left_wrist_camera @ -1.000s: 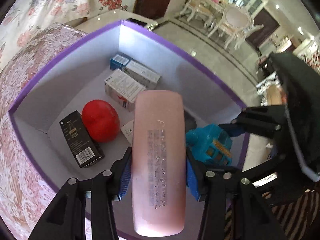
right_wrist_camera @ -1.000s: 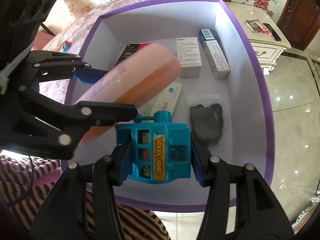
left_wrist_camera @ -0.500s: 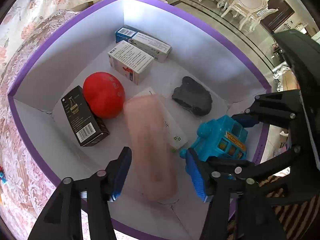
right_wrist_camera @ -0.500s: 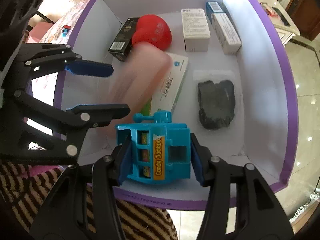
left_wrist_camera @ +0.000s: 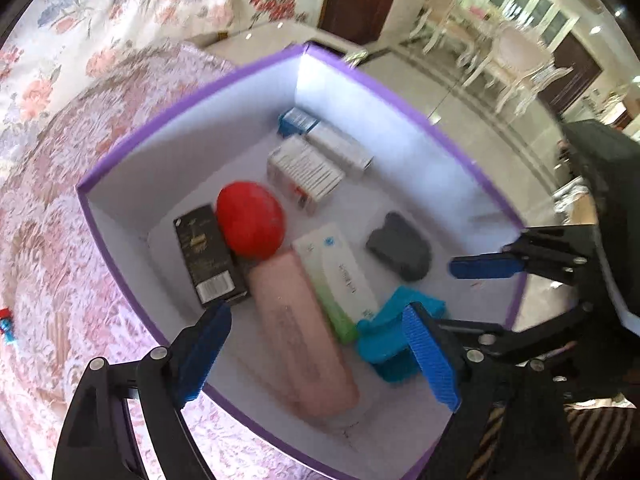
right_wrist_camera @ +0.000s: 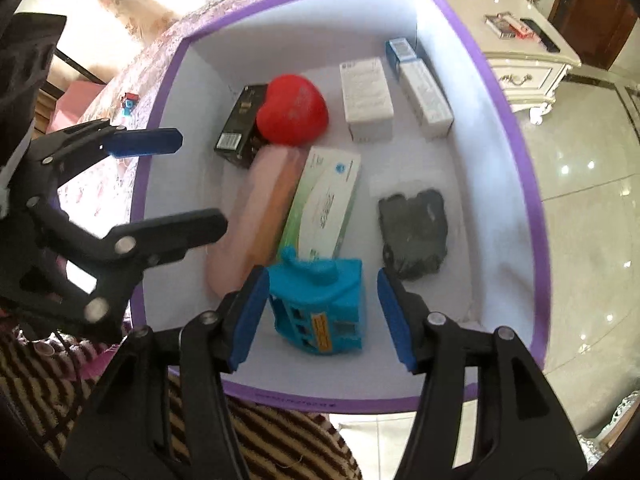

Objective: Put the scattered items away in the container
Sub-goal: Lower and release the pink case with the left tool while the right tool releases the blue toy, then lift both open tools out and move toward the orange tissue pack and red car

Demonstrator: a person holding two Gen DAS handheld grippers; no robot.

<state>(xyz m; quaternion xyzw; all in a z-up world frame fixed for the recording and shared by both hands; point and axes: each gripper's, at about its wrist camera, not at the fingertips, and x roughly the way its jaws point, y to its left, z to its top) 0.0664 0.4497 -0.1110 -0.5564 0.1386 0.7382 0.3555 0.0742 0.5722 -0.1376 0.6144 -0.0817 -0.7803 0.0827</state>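
Observation:
A purple-rimmed white box (left_wrist_camera: 192, 92) (right_wrist_camera: 524, 208) holds the items. A pink case (left_wrist_camera: 304, 336) (right_wrist_camera: 260, 216) lies on its floor beside a green-white carton (left_wrist_camera: 340, 276) (right_wrist_camera: 324, 204). A blue toy machine (left_wrist_camera: 396, 340) (right_wrist_camera: 320, 308) lies on the box floor near the front wall. My left gripper (left_wrist_camera: 320, 356) is open and empty above the pink case. My right gripper (right_wrist_camera: 320, 316) is open, its pads either side of the blue toy without touching it.
Also in the box: a red heart-shaped ball (left_wrist_camera: 250, 220) (right_wrist_camera: 292, 110), a black carton (left_wrist_camera: 206, 260), white cartons (right_wrist_camera: 366, 98), a dark grey object (right_wrist_camera: 414, 236). A floral cloth (left_wrist_camera: 60, 208) lies under the box. A small toy (right_wrist_camera: 129, 102) lies on the cloth. A white cabinet (right_wrist_camera: 528, 64) stands beyond.
My left gripper opened and the pink case dropped onto the box floor. My right gripper opened and let go of the blue toy, which now lies in the box.

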